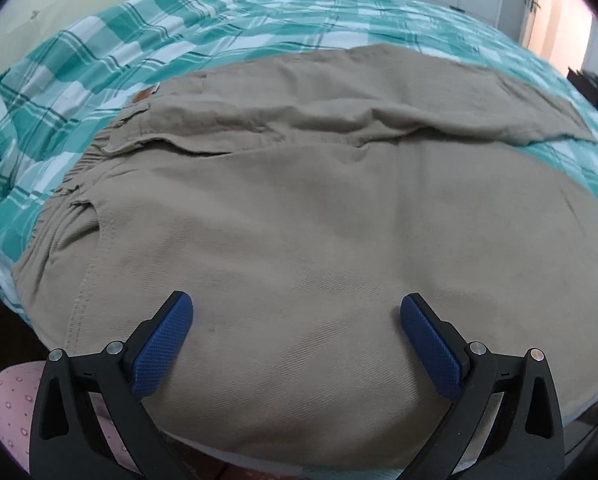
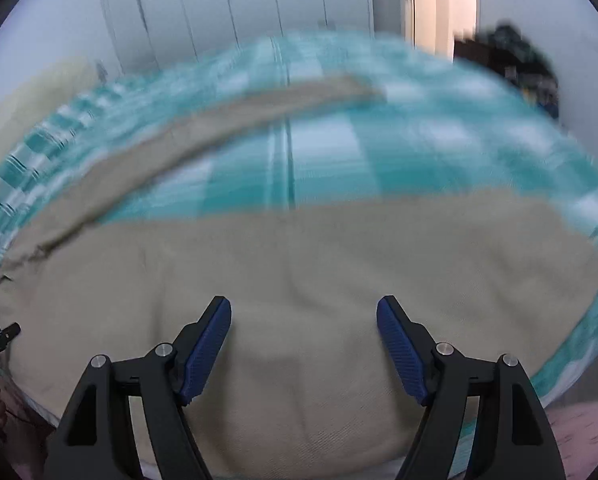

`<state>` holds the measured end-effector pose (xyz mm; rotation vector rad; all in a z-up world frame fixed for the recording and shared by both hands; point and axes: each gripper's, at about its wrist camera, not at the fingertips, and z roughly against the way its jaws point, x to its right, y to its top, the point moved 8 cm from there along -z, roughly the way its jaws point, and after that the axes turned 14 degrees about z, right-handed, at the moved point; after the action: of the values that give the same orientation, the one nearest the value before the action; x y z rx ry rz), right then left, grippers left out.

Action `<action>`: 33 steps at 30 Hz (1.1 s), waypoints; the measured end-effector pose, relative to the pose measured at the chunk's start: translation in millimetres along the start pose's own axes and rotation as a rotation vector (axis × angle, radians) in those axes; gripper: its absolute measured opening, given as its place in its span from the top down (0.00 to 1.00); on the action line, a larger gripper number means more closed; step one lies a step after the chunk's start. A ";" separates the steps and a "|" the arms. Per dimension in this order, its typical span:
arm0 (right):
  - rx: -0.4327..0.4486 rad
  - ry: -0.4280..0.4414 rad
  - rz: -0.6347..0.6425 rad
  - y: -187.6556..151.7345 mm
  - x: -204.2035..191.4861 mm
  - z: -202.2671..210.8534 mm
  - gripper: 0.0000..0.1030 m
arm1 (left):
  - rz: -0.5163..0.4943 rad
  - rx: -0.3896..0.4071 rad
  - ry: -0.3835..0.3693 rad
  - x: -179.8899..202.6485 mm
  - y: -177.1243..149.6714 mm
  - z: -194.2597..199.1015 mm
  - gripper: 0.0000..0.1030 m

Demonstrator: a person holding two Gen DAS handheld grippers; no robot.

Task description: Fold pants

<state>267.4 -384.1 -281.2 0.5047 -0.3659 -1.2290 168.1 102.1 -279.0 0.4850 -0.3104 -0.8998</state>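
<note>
While khaki pants [image 1: 299, 208] cover the checked bedspread [image 1: 99, 60], both tongs gape.

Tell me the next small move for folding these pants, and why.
Probably lower both open grippers, left gripper and right gripper, to pinch the near edge of the khaki pants. The pants lie spread on the plaid bedsheet, legs apart, nothing held.

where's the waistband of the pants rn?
Left wrist view: waistband at the left end of the khaki pants, lying on the teal checked bedsheet.
</note>
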 end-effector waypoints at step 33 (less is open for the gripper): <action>0.008 0.015 0.011 -5.7 2.4 -9.8 0.16 | -0.017 0.014 0.023 -0.8 -4.6 0.0 0.01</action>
<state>268.7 -386.2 -292.5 0.5178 -0.3604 -1.2128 164.5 100.3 -281.5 0.5109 -0.2919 -0.9090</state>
